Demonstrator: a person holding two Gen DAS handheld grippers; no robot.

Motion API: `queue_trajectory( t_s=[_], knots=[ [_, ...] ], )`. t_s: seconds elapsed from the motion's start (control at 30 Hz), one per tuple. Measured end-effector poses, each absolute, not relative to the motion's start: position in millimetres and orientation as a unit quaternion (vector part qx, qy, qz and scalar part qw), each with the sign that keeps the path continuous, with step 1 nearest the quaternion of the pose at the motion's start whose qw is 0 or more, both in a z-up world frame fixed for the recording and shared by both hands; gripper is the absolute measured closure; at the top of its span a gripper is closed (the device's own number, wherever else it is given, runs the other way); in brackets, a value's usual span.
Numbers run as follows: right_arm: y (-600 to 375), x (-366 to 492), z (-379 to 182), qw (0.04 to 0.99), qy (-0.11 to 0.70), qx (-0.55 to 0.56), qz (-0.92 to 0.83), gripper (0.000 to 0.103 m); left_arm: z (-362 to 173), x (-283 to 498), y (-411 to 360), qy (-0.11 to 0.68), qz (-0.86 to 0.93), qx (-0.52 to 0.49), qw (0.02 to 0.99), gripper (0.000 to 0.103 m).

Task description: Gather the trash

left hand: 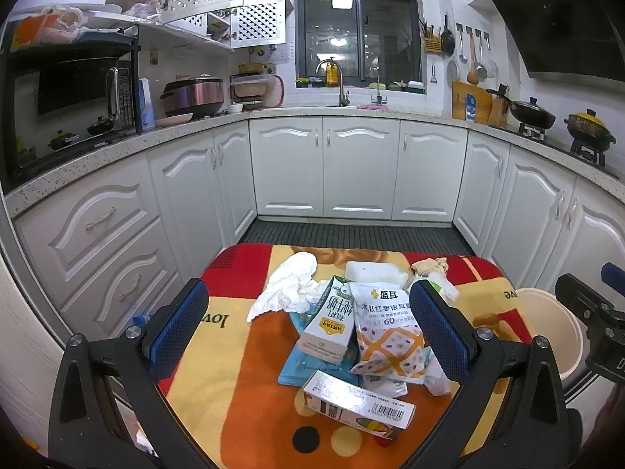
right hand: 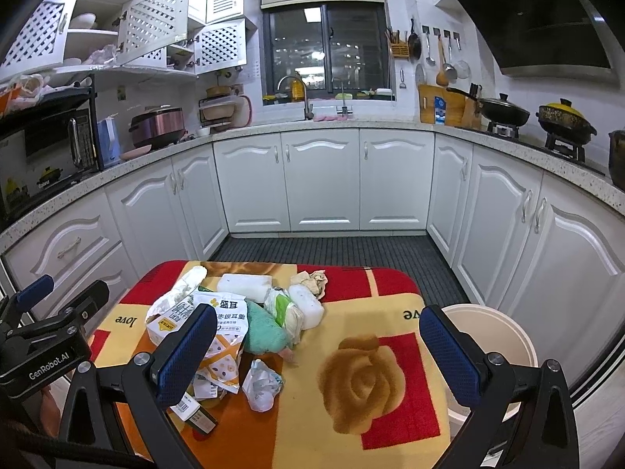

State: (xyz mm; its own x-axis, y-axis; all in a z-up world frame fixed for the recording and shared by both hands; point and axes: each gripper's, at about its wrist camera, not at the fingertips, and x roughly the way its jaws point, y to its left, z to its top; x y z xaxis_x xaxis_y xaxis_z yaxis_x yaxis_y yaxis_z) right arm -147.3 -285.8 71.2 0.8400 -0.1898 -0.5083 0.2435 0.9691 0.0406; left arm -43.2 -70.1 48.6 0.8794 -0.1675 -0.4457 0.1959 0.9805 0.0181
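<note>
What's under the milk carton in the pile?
The white milk carton lies on a light-blue flat packet, partly visible. What lies deeper under the carton is hidden.

Trash pile of cartons, wrappers, crumpled tissue on patterned blanket, cream bin just beside, upright

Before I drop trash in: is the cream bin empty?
Apparently empty: the cream bin shows only bare inner wall in the right wrist view; its bottom is hidden.

White cabinets are lining three walls under a speckled counter. Dark window is reflecting a ceiling light. Ribbed dark mat is covering the floor. Microwave sitting left.
</note>
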Motion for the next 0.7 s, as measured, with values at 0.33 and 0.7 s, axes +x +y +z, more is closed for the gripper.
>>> queue_trajectory(
  t_s=[0.33,0.7],
  knots=[
    [-282.4,-145.5,71.4,0.957,0.264,0.046,-0.113,0.0,49.5,-41.2,-69.1,0.232,-0.091,0.032,0.968,0.001],
    [-281.5,-143.8,70.6,0.956,0.267,0.047,-0.112,0.0,48.5,-40.2,-69.1,0.235,-0.09,0.029,0.967,0.001]
  ],
)
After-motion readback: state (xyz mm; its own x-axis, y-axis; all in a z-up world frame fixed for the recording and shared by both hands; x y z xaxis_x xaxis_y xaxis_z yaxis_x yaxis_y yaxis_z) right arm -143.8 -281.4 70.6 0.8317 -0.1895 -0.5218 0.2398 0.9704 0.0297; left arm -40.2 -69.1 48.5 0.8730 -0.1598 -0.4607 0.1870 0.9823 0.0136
